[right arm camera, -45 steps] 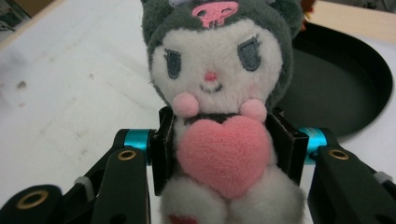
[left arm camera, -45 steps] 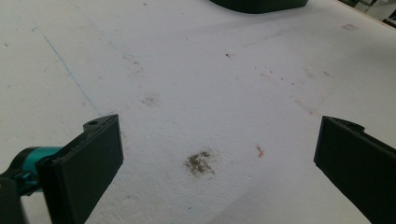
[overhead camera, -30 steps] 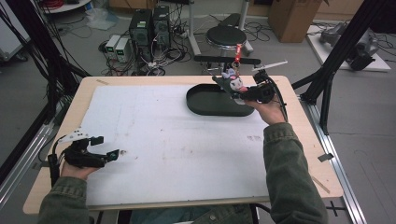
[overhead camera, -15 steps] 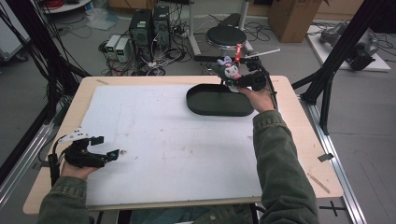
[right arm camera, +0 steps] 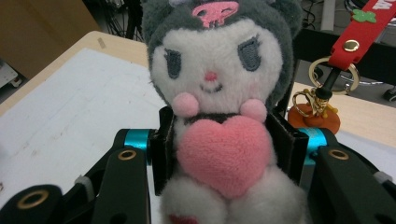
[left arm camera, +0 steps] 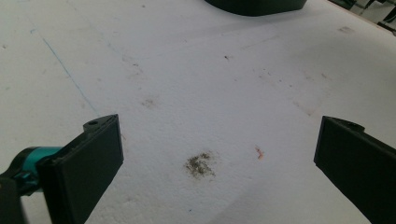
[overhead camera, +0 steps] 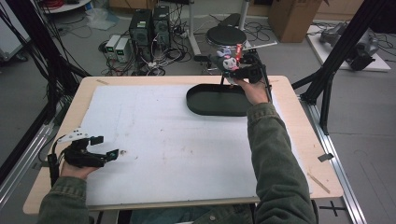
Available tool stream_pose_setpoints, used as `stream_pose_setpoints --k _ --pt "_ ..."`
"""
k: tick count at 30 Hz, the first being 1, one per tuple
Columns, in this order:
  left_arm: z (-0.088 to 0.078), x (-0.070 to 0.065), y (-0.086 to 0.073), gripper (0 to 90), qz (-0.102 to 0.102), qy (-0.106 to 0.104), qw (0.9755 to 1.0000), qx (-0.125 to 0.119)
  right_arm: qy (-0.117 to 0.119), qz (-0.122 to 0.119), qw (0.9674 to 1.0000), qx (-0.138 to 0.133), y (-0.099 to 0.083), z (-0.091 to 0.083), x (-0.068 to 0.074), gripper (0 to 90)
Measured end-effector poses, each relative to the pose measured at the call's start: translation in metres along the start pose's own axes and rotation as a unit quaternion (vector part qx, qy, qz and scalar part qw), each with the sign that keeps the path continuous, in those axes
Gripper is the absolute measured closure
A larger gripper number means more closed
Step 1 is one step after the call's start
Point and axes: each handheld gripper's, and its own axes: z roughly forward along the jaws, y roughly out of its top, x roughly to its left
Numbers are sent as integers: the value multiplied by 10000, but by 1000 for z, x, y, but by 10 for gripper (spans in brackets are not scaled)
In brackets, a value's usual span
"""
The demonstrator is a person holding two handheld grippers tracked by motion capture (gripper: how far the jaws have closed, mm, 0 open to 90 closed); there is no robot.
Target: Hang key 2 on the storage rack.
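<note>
A plush toy [overhead camera: 227, 59] with a grey hood, white face and pink heart [right arm camera: 224, 154] hangs above the table's far edge, just beyond the black oval tray [overhead camera: 212, 103]. My right gripper [overhead camera: 236, 70] is shut on the toy's body, its pads [right arm camera: 162, 140] pressing in from both sides. A red strap [right arm camera: 362, 21] with a key ring and an orange charm [right arm camera: 314, 119] dangles from the toy. My left gripper [overhead camera: 106, 146] rests low at the table's near left corner, open, with bare white sheet between its jaws [left arm camera: 219, 135].
A white sheet [overhead camera: 154, 130] covers most of the wooden table [overhead camera: 299, 140]. Black frame struts [overhead camera: 327, 88] stand at the right and left edges. Beyond the far edge, computer towers [overhead camera: 149, 23], a round stool [overhead camera: 226, 32] and cables sit on the floor.
My right hand carried the plush toy from over the tray's right end toward the far edge and a little up and left. The left gripper stayed where it was.
</note>
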Motion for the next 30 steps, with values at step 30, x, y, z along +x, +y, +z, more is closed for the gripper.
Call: stream_pose_setpoints --k 30 --pt "5 2 4 17 54 -61 10000 -40 -524 289 9977 -332 0 15 -2 312"
